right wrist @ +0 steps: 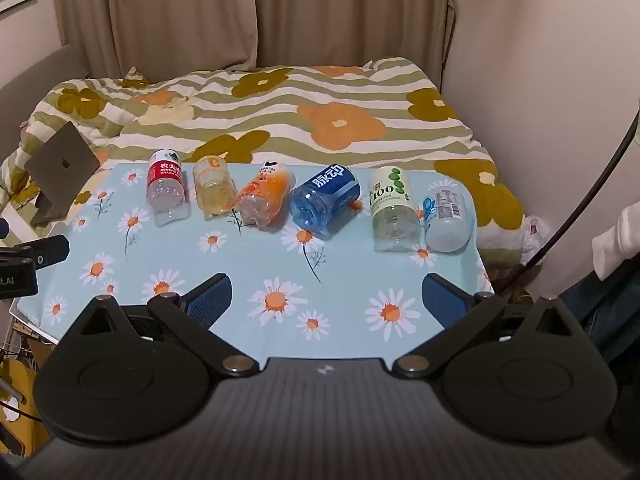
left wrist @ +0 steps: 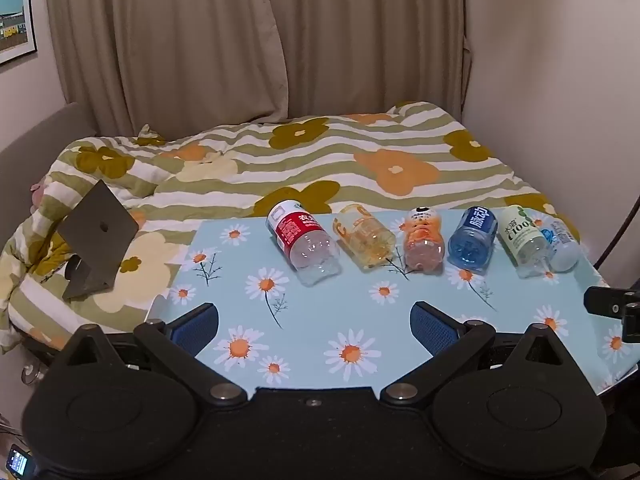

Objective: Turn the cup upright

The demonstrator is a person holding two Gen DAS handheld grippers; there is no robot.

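Six bottles (right wrist: 304,200) lying on their sides in a row on daisy tablecloth (right wrist: 344,280), contents unclear, left claw (left wrist: 315,326) spread, right claw (right wrist: 326,300) spread

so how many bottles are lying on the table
6, in one row: red-label bottle, yellow bottle, orange bottle, blue bottle, green-label bottle, frosted bottle. None seem hidden.

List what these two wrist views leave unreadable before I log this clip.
- Bottle caps: all six lie with bases toward the cameras, so necks are hidden behind their bodies, e.g. red-label bottle.
- Frosted bottle: label print too small in both views.
- Wall picture: cut by the left view's edge.
- Table near edge: hidden behind the right claw.
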